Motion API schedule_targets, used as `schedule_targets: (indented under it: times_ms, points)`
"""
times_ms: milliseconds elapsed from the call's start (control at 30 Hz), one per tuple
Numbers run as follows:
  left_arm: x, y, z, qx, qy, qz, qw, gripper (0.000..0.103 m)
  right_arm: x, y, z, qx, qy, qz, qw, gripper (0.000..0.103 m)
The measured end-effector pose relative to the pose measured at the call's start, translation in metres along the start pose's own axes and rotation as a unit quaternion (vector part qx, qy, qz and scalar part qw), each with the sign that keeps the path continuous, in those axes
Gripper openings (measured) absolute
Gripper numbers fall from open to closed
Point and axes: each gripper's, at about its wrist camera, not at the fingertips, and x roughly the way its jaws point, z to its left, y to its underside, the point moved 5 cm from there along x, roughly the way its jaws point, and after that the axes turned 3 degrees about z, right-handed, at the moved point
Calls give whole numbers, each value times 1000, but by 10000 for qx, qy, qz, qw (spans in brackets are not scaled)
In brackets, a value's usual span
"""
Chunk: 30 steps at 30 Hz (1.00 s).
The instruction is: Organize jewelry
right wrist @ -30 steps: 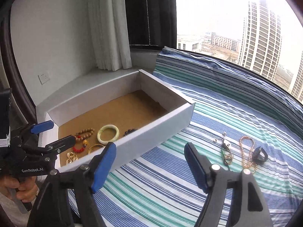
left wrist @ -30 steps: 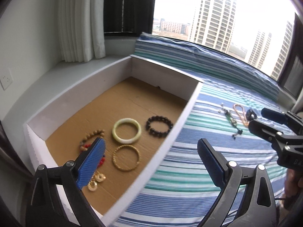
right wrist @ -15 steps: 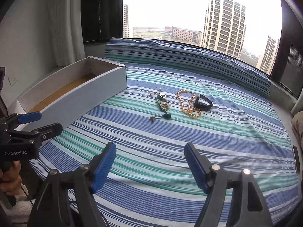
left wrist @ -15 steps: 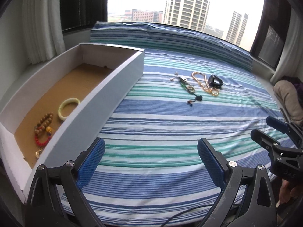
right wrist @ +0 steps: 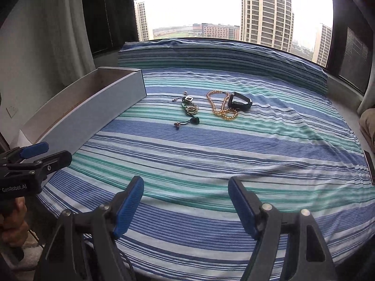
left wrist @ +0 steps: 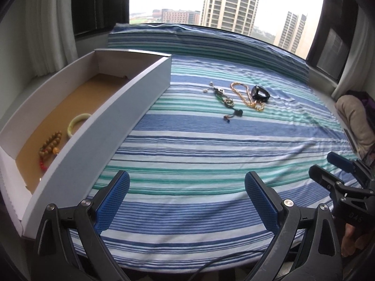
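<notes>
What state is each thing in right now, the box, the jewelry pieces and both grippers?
White box: lidless, on the bed's left side.
Jade bangle: flat inside the box.
Wooden bead bracelet: inside the box.
Gold bead necklace: loose on the striped bedspread.
Black watch: on the bedspread, beside the necklace.
Green cord piece: on the bedspread, tangled.
Left gripper: open, empty.
Right gripper: open, empty.

Each camera rides on its tongs, looking forward and down across the striped bedsheet point(left wrist: 199, 145) toward the window point(right wrist: 211, 7). The left view sits nearer the white box point(left wrist: 112, 112). Both share the jewelry pile point(right wrist: 211, 107) far ahead.
</notes>
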Motion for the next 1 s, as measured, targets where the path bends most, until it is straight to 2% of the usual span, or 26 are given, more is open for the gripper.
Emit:
schedule_targets:
  times_ms: [200, 667, 1000]
  points:
    - [0, 1, -1, 18, -52, 4, 10000, 99, -9, -1, 6, -113, -18, -109, 9999, 76]
    - [11, -3, -9, 41, -81, 98, 9999, 99, -1, 4, -10, 99, -1, 53, 9999, 76]
    - [45, -1, -24, 205, -107, 485, 9986, 99, 17, 9, -31, 329, 72, 285, 9990, 76]
